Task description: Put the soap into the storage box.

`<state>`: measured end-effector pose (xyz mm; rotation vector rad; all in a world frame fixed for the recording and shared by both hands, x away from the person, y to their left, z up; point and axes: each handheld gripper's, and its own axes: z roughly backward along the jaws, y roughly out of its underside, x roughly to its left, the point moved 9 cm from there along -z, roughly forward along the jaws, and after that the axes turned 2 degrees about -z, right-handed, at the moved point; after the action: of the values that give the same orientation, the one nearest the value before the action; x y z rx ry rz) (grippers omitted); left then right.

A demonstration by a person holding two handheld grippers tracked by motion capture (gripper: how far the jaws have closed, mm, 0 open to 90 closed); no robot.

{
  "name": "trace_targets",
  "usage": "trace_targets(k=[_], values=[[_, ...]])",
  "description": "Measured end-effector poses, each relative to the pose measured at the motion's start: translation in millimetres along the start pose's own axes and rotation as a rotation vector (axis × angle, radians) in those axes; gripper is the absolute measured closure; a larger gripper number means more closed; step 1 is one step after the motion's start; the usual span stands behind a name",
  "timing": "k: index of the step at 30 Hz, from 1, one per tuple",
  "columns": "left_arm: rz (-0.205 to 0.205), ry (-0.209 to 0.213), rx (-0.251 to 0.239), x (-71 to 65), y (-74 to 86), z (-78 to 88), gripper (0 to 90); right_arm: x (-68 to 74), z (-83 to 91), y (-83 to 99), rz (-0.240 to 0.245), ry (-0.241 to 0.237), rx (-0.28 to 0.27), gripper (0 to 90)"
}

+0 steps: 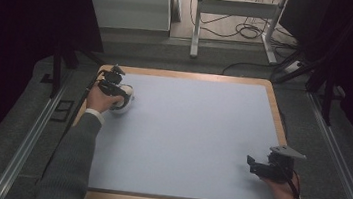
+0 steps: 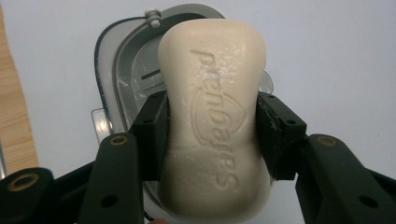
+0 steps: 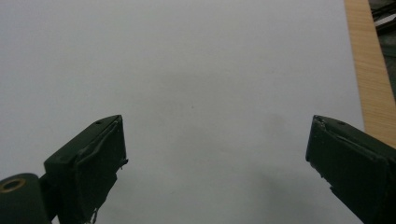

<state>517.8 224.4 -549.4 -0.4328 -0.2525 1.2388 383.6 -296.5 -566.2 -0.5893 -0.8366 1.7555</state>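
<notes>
a dim room with grey carpet floor (image 1: 228,65), a white cabinet (image 1: 127,3), a white metal desk frame (image 1: 235,8), loose cables (image 1: 245,31) and black curtains (image 1: 18,11).

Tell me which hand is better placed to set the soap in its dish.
Left. The left gripper is shut on the soap bar above the soap dish; the right gripper is open, empty, across the table.

A cream soap bar (image 2: 215,121) with raised lettering sits between black jaws, over a grey dish (image 2: 126,74) with a darker rim. The mat (image 1: 190,136) is pale blue-grey, edged by the tabletop's (image 1: 192,75) light wood. The sleeve (image 1: 71,168) is grey.
</notes>
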Motion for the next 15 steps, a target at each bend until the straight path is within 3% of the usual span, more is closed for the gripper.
trace_targets(k=[5, 9, 15], values=[[0.021, 0.011, -0.041, 1.4, -3.0, 3.6, 46.0, -0.8, 1.0, -1.1, -0.004, 0.003, -0.009, 4.9], [0.011, 0.030, -0.056, -2.2, -3.4, 8.7, 38.7, -0.1, 0.7, -1.5, 0.002, 0.006, -0.010, 4.9], [-0.015, 0.056, -0.081, -11.7, -1.3, 14.0, 35.0, 0.6, 0.2, -1.4, 0.002, 0.003, -0.008, 4.9]])
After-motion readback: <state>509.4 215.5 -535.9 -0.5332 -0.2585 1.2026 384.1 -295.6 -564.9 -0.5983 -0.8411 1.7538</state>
